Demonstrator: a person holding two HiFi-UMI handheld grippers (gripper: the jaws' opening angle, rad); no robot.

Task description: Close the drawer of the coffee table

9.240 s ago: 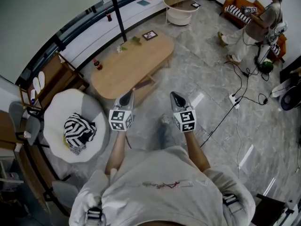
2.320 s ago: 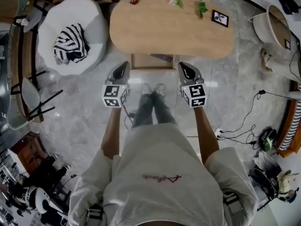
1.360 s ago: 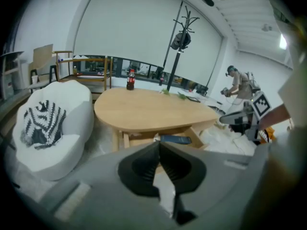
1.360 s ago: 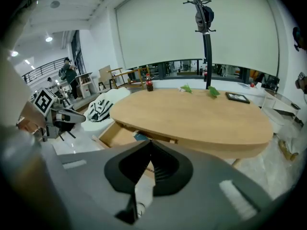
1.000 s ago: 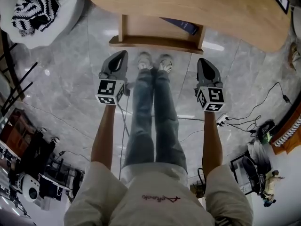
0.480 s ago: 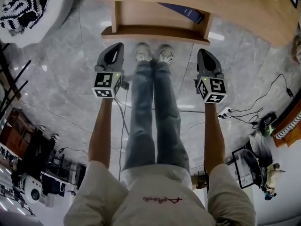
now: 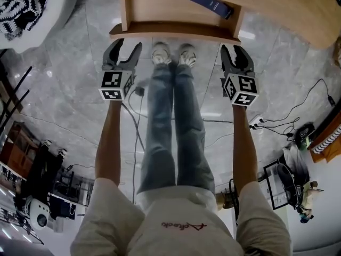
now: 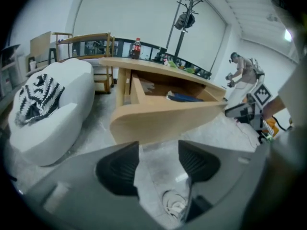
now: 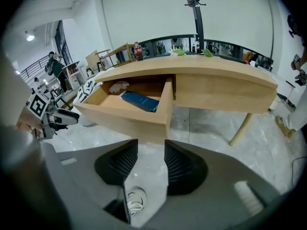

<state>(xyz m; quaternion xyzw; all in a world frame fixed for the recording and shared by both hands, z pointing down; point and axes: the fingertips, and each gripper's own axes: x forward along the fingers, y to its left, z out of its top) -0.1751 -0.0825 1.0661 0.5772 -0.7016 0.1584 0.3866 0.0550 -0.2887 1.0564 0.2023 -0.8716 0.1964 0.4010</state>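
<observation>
The coffee table's (image 7: 287,9) wooden drawer (image 7: 176,31) stands pulled out towards me, with a dark blue book (image 7: 210,4) lying inside. My left gripper (image 7: 126,48) hangs just short of the drawer front's left end, and my right gripper (image 7: 236,51) just short of its right end. Both point downwards and their jaws are opening with nothing between them. In the left gripper view the left gripper (image 8: 158,162) faces the drawer's curved front (image 8: 168,119). In the right gripper view the right gripper (image 9: 151,162) faces the drawer's right corner (image 9: 160,123) and the book (image 9: 140,101).
A white beanbag with a striped cloth (image 7: 21,9) sits left of the table. My own legs and shoes (image 7: 170,52) stand between the grippers. Cables and a power strip (image 7: 261,124) lie on the floor at right. A bottle (image 8: 136,48) stands on the tabletop.
Both grippers have gone from shut to open. Both have sunk and come closer to the drawer front.
</observation>
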